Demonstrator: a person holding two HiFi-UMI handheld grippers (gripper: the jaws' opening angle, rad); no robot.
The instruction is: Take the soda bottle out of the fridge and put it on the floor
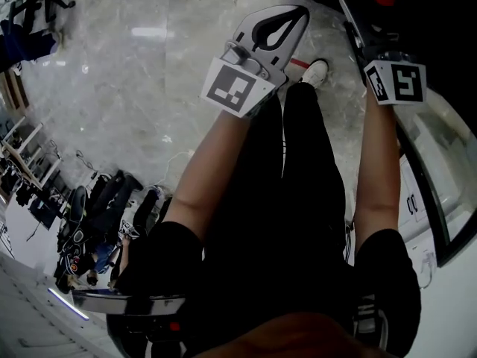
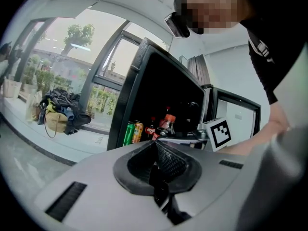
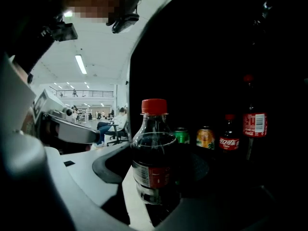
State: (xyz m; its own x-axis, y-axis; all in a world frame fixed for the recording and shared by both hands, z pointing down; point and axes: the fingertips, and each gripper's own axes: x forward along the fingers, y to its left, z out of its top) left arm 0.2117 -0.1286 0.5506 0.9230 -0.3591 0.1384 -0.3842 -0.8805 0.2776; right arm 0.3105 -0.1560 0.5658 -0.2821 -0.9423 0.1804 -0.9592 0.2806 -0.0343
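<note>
Right gripper view: we log the right claw (image 3: 158, 170) pinching the soda bottle (image 3: 153, 153) round its lower body. The bottle is upright with its red cap on top, at the mouth of the dark fridge (image 3: 216, 57). Toward 3 o'clock, behind it, we count a green can (image 3: 181, 134), an orange can (image 3: 205, 137), a small cola bottle (image 3: 229, 139) and a taller cola bottle (image 3: 254, 119). Left gripper view: the left claw (image 2: 156, 150) is pressed together on nothing, with the fridge at 12 o'clock. Head view: we note the marble floor (image 1: 134, 66) at 10 o'clock.

Left hand-held gripper (image 2: 156, 162) jaws together, right hand-held gripper (image 3: 155, 179) clamped on soda bottle (image 3: 154, 148), forearms outstretched
</note>
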